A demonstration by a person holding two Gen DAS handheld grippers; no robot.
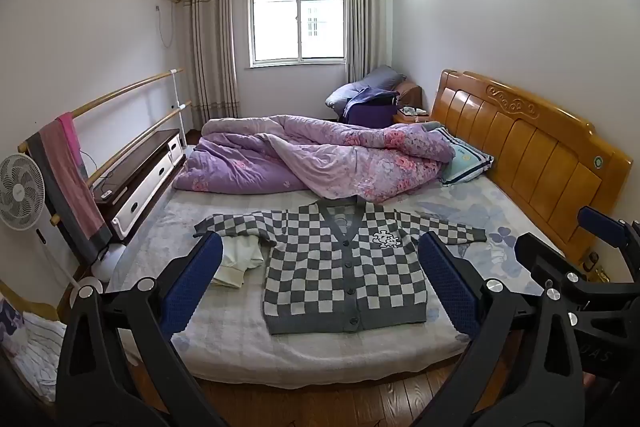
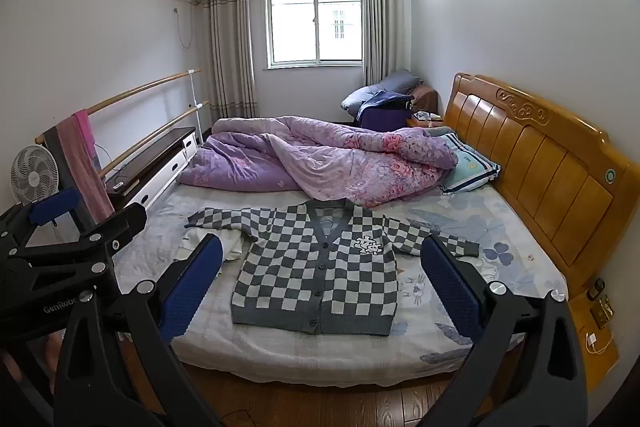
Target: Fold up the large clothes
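A grey-and-white checkered cardigan (image 1: 340, 267) lies flat and buttoned on the bed, sleeves spread out; it also shows in the right wrist view (image 2: 316, 279). A cream garment (image 1: 240, 261) lies under its left sleeve. My left gripper (image 1: 320, 279) is open and empty, held back from the bed's near edge. My right gripper (image 2: 320, 281) is open and empty too, beside the left one. The right gripper shows at the right edge of the left wrist view (image 1: 600, 251), and the left gripper at the left edge of the right wrist view (image 2: 60, 227).
A crumpled purple floral quilt (image 1: 312, 159) and a pillow (image 1: 466, 161) lie at the far side of the bed. The wooden headboard (image 1: 532, 147) stands on the right. A fan (image 1: 20, 191), wooden rails with towels (image 1: 68, 183) and a low cabinet (image 1: 140, 171) stand on the left.
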